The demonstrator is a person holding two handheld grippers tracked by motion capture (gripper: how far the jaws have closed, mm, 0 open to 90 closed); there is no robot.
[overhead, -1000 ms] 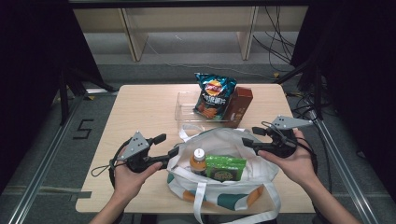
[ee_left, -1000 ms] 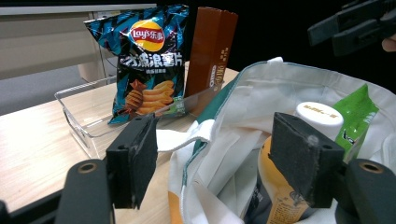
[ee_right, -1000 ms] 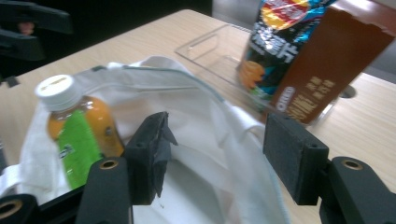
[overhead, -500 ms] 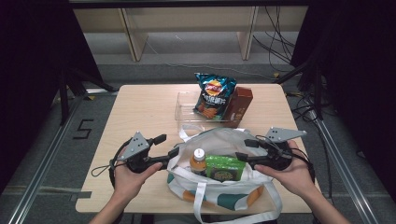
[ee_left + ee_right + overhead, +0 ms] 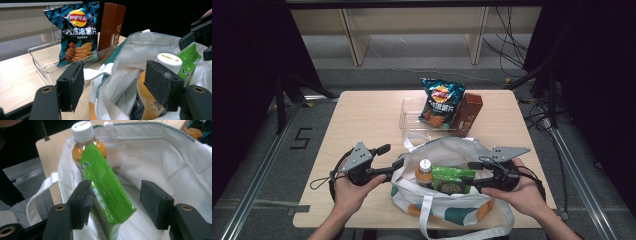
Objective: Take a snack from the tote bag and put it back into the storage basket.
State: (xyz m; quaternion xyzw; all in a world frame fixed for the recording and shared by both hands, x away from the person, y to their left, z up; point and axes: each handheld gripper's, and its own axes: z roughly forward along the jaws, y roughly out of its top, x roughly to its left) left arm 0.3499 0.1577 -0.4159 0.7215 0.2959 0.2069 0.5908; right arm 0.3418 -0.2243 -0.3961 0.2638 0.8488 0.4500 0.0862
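Note:
A white tote bag with green patches stands open at the table's front. Inside it are an orange juice bottle with a white cap and a green snack packet. My left gripper is at the bag's left rim, open; the rim fabric hangs loose between its wide pads, with the bottle just behind. My right gripper reaches into the bag from the right. Its jaws have just been closing around the green packet; one pad touches it, and a gap remains at the other.
A clear plastic tray stands behind the bag, holding a blue chips bag and a tall brown box. Bare tabletop lies to the left. The table's edge runs close behind the person's hands.
My right gripper has come down and leftward into the bag, and its jaws now straddle the green packet. The left gripper and the bag have stayed put.

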